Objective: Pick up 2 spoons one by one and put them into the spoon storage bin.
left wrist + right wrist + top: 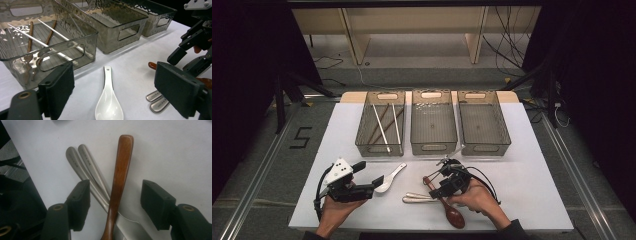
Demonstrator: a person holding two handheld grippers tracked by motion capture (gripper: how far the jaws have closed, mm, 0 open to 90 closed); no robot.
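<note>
Our right gripper (115,202) has its fingers apart around the brown wooden spoon (120,177), maybe not touching it. Our left gripper (113,92) fingers are wide apart near the white spoon (108,105).

Light falls from above onto the white tabletop (532,190), which stands bright while the room around it sinks into near black at the left and right edges of the high view. Shadows are soft and short. Glare ripples on the walls of the clear bins (82,30) in the left gripper view. In both gripper views the near black jaws look slightly soft, and the pictures are a little grainy.
</note>
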